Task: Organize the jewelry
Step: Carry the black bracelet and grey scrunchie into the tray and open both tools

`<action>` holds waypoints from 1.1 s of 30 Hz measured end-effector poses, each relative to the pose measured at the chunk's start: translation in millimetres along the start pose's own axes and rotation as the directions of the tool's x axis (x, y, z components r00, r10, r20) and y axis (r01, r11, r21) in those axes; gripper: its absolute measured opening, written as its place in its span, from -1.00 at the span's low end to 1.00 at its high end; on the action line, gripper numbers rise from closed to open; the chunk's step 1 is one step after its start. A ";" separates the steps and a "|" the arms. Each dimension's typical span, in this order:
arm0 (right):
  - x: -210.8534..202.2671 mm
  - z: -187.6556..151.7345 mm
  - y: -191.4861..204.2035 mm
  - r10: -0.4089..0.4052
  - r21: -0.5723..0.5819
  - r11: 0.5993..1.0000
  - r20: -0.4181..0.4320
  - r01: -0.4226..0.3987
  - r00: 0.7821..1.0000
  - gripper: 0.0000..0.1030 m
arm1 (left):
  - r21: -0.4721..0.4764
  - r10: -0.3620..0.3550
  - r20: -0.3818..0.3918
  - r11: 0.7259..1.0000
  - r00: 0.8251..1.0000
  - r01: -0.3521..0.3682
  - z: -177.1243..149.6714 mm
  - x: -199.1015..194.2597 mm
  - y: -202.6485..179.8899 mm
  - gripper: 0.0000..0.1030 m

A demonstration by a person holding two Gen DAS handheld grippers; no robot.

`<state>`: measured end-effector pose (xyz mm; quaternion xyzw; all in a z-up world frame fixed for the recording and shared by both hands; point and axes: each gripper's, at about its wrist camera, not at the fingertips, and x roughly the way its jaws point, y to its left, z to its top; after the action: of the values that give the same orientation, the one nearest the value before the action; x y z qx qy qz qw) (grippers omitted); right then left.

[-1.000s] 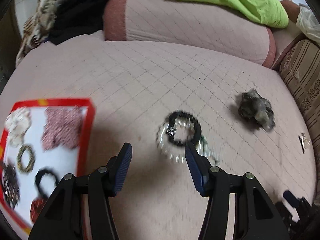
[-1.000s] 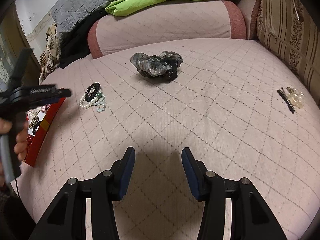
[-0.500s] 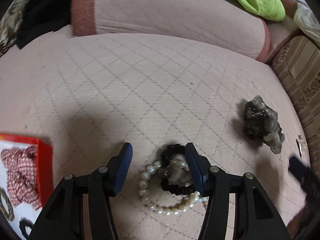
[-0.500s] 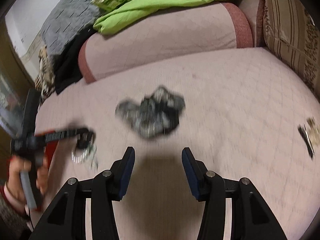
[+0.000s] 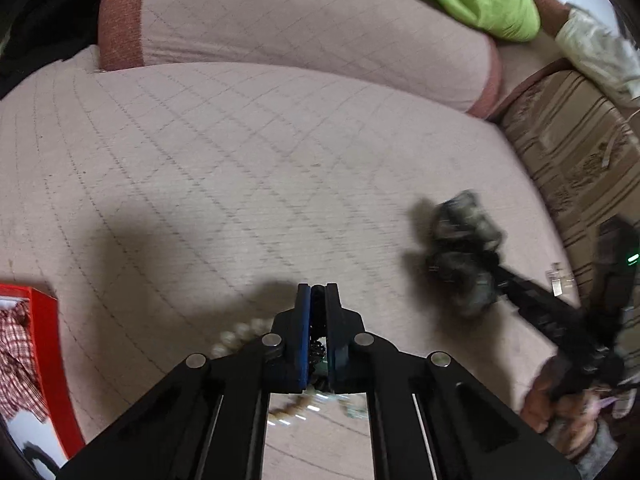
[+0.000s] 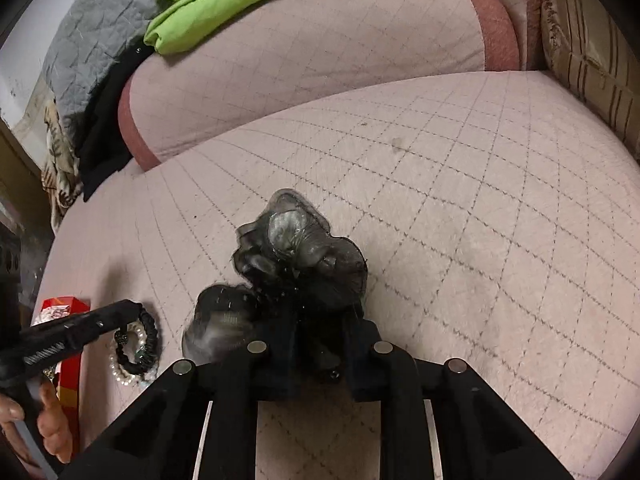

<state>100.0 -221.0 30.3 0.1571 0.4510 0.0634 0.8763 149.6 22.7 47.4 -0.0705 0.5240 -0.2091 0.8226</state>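
Observation:
My left gripper (image 5: 319, 300) is shut on a black beaded bracelet (image 6: 148, 336) that lies tangled with a pearl bracelet (image 5: 236, 334) on the pink quilted bed. My right gripper (image 6: 320, 316) is shut on a grey-black sheer scrunchie (image 6: 296, 252), whose folds hide the fingertips; it also shows in the left wrist view (image 5: 460, 252). A red-rimmed tray (image 5: 48, 360) holding a red checked scrunchie (image 5: 16, 364) is at the left edge.
A small clear hair clip (image 5: 558, 278) lies on the bed at the right. A pink bolster (image 6: 320, 52) with a green blanket (image 6: 224, 4) runs along the back. A striped brown cushion (image 6: 592, 48) stands at the right.
Both grippers went from open to shut: the left closed on the black bracelet, the right moved forward onto the scrunchie and closed on it.

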 end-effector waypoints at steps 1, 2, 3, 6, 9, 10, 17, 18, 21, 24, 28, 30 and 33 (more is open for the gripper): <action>-4.0 -2.3 0.0 0.000 -0.007 1.000 -0.001 0.000 1.000 -0.66 | 0.004 -0.025 0.000 1.000 1.000 0.025 -0.8 -2.5 -4.8 -0.89; -8.7 -5.0 -0.5 0.002 -0.012 1.000 -0.003 -0.002 1.000 -0.67 | 0.010 -0.054 -0.003 0.998 0.999 0.054 -2.8 -5.7 -10.4 -0.89; -12.7 -7.9 -1.7 0.005 -0.015 1.000 -0.003 -0.005 1.000 -0.68 | 0.018 -0.081 -0.005 0.997 0.997 0.081 -6.0 -9.2 -17.5 -0.89; -31.6 -23.8 -5.2 0.008 -0.034 0.999 -0.002 -0.008 1.000 -0.68 | 0.063 -0.131 -0.014 0.989 0.991 0.132 -23.6 -21.2 -41.5 -0.89; -52.8 -41.2 -11.8 0.009 -0.044 0.999 0.001 -0.009 1.000 -0.68 | 0.082 -0.166 -0.011 0.983 0.986 0.167 -42.1 -35.8 -57.8 -0.89; -60.4 -47.5 -15.1 0.011 -0.042 0.999 0.001 -0.011 1.000 -0.68 | 0.080 -0.175 -0.006 0.981 0.985 0.175 -47.3 -42.3 -61.4 -0.89; -99.7 -77.9 -21.6 0.049 -0.006 0.999 0.016 -0.049 0.999 -0.68 | 0.049 -0.104 0.091 0.994 0.990 0.100 -88.9 -93.6 -68.7 -0.89; -105.3 -81.5 -19.4 0.057 -0.009 0.998 0.020 -0.057 0.998 -0.68 | 0.043 -0.094 0.103 0.995 0.990 0.090 -92.7 -100.1 -68.4 -0.89; -117.8 -89.3 -8.3 0.070 -0.032 0.997 0.030 -0.069 0.997 -0.68 | 0.016 -0.052 0.160 0.999 0.986 0.050 -111.9 -129.0 -63.9 -0.89; -131.5 -95.7 7.0 0.086 -0.062 0.995 0.043 -0.083 0.995 -0.68 | -0.026 -0.043 0.215 0.998 0.976 0.050 -129.5 -155.2 -54.6 -0.89; -145.9 -104.9 25.2 0.110 -0.094 0.990 0.053 -0.104 0.993 -0.68 | -0.112 -0.018 0.258 0.993 0.966 0.049 -148.6 -181.5 -28.7 -0.89; -150.5 -109.6 36.3 0.117 -0.116 0.987 0.052 -0.111 0.992 -0.68 | -0.150 0.026 0.270 0.989 0.963 0.016 -161.0 -194.6 -14.7 -0.89; -155.5 -116.5 55.7 0.131 -0.153 0.981 0.045 -0.123 0.990 -0.68 | -0.190 0.078 0.288 0.981 0.954 -0.022 -172.7 -209.5 3.5 -0.89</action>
<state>-83.7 -182.4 105.2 0.1208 0.4100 0.1485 0.8917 -79.6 131.3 144.5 -0.1637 0.4145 -0.1257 0.8863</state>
